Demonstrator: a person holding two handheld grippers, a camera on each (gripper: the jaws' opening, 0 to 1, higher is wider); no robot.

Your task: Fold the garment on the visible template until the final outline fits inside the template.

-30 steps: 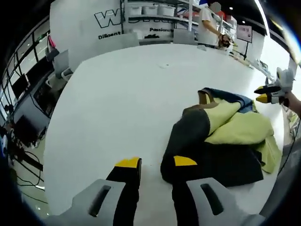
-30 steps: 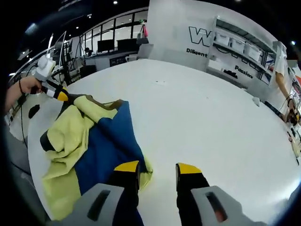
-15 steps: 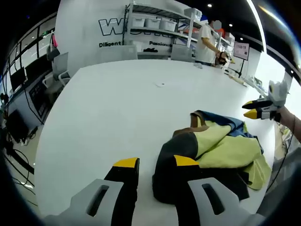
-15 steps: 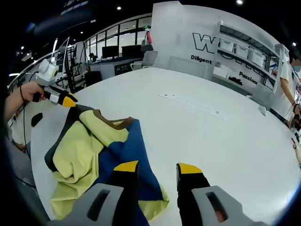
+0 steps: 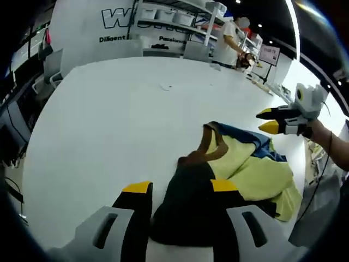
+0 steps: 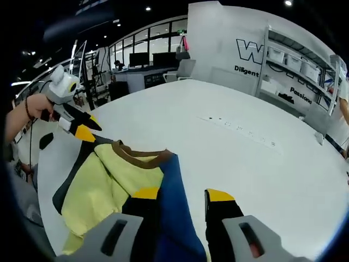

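Observation:
A crumpled garment in black [image 5: 188, 204], pale yellow [image 5: 253, 169] and blue [image 5: 256, 143], with a brown collar [image 5: 209, 143], lies on the white table [image 5: 109, 109]. My left gripper [image 5: 180, 188] is open, its jaws straddling the black part. The right gripper [image 5: 271, 120], held by a hand, hovers at the garment's far blue edge. In the right gripper view, my right gripper [image 6: 182, 194] is open over the blue panel [image 6: 175, 199], beside the yellow part [image 6: 109, 180] and collar [image 6: 139, 156]. The left gripper [image 6: 82, 128] sits at the garment's black far corner.
A row of faint small marks [image 6: 240, 128] crosses the table [image 6: 262, 164] beyond the garment. A person [image 5: 226, 41] stands by shelves [image 5: 174, 16] behind the table. Chairs [image 5: 52, 63] and desks with monitors [image 6: 136, 60] stand past the table's edges.
Both grippers have closed in on the garment. The black part now lies between the left jaws and the blue panel between the right jaws. The collar shows more plainly.

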